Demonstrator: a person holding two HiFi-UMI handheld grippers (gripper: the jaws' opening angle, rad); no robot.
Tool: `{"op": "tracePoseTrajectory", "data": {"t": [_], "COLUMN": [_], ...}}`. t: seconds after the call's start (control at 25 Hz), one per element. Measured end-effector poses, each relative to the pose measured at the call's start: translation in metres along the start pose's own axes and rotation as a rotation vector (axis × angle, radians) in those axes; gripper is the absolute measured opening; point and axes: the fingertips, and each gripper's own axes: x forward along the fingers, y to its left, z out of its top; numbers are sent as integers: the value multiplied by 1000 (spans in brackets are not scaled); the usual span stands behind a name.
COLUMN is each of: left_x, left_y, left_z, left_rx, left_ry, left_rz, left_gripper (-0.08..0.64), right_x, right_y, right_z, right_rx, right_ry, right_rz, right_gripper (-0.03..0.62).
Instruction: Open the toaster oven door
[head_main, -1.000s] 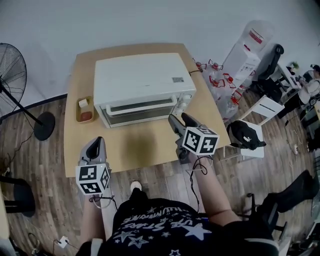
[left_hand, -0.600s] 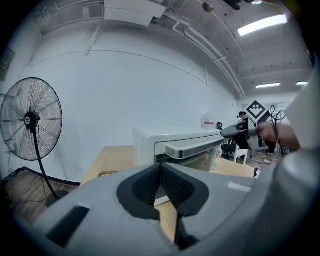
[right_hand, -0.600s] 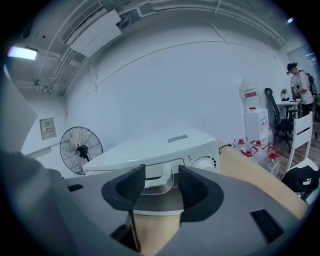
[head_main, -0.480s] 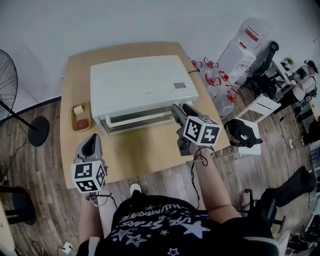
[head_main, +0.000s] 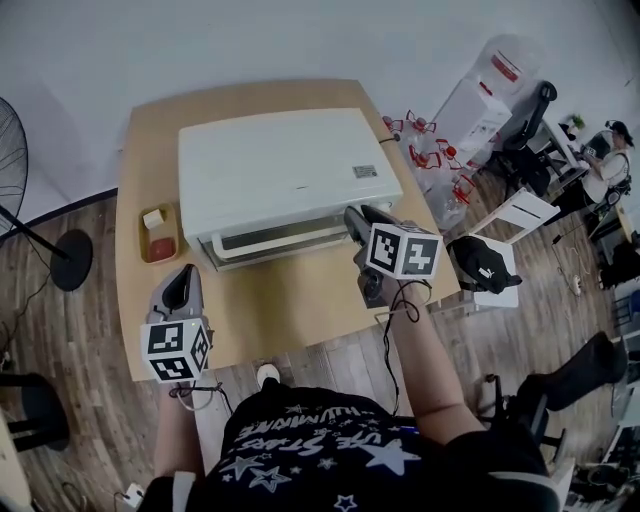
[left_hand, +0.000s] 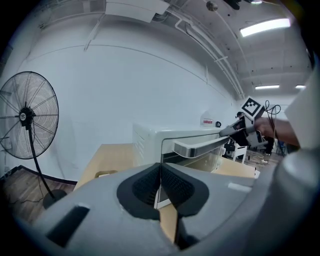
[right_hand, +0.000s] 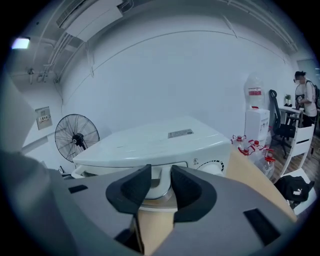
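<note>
Toaster oven (head_main: 285, 165) — smooth, satin-gloss casing; table (head_main: 290, 310) — light matt wood.

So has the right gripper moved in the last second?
Yes. The right gripper moved forward to the toaster oven; its closing jaws straddle the door handle.

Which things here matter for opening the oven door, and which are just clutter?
Job: oven, handle, right gripper, jaws closing round the handle.
Clutter: tray, fan, bottles, bag; left gripper, shut, idle.
</note>
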Motion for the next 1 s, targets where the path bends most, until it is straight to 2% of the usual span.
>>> {"op": "tracePoseTrajectory", "data": {"t": [0.16,0.36,1.0], "left_x": [1,-2,-39], "left_y": [-4,-14,-52], "left_z": [-4,-4,-25], "left_rx": [-1,5,2], "left_ry": [7,10,27], "left_rz": [-6,-13,-3], "left_gripper": [20,20,20], "right_x": [2,-2,-37], "right_y": [-1,-1,-1], "right_z": [-2,-4,-38], "right_rx": [-12,1,-61], "right_ry": [34,21,15], "right_rz": [-10,-19,-28], "right_gripper": [129,124,104]}}
